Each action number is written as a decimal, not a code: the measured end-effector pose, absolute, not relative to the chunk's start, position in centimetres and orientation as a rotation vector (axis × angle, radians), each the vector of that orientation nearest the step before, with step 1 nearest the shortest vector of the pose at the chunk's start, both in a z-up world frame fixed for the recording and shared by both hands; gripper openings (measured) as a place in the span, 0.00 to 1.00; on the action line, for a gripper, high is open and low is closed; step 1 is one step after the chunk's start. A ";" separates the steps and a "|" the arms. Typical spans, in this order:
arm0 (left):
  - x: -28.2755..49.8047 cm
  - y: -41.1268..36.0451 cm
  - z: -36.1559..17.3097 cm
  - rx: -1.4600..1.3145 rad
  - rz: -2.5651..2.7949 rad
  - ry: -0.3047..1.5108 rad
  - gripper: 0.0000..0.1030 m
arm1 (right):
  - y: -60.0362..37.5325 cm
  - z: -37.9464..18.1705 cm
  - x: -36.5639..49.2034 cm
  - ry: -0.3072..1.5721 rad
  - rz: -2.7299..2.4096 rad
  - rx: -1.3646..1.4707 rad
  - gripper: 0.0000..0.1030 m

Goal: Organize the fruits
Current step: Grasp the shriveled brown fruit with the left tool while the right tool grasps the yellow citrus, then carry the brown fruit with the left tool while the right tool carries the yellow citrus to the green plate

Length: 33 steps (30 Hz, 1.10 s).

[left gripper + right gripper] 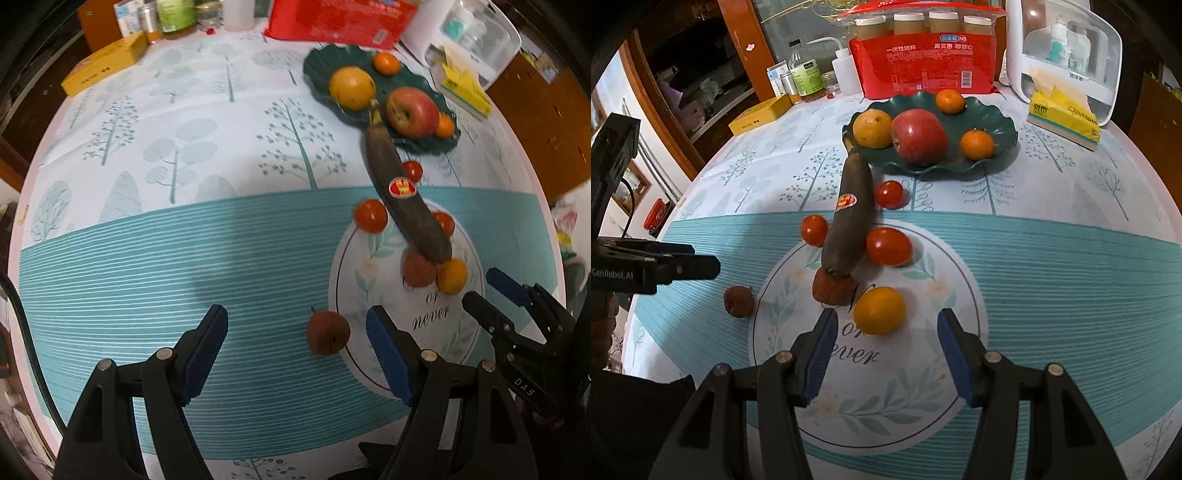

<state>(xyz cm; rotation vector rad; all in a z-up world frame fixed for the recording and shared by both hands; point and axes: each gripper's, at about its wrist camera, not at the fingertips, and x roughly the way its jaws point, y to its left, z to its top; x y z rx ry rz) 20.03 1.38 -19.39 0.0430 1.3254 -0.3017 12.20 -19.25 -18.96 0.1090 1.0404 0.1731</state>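
Note:
A dark green wavy plate at the back holds a red apple, a yellow pear and two tangerines. A blackened banana lies on the cloth with its stem on the plate's rim. Three tomatoes lie around it. A reddish-brown fruit touches its near end, an orange beside that. A small brown fruit lies apart. My left gripper is open, the brown fruit between its fingers. My right gripper is open, just before the orange.
A red package, bottles, a yellow box, a white appliance and a yellow tissue pack line the table's far edge. The right gripper shows in the left wrist view, at right.

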 end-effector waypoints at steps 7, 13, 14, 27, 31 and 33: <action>20.0 0.7 -21.1 0.082 -0.350 1.371 0.74 | -18.2 -20.3 12.4 1.056 0.152 0.090 0.55; 19.7 0.2 -22.5 0.097 -0.390 1.404 0.62 | -17.6 -21.1 13.1 1.070 0.142 0.052 0.55; 19.7 0.1 -22.7 0.099 -0.395 1.411 0.59 | -17.5 -21.2 13.2 1.071 0.144 0.049 0.54; 19.8 -0.7 -23.8 0.084 -0.436 1.422 0.36 | -17.3 -21.8 13.9 1.097 0.174 0.013 0.38; 19.6 -0.2 -23.6 0.074 -0.437 1.421 0.28 | -17.4 -21.7 14.0 1.103 0.180 0.009 0.35; 19.6 -0.1 -23.5 0.076 -0.433 1.418 0.28 | -17.5 -21.7 14.1 1.106 0.185 0.012 0.35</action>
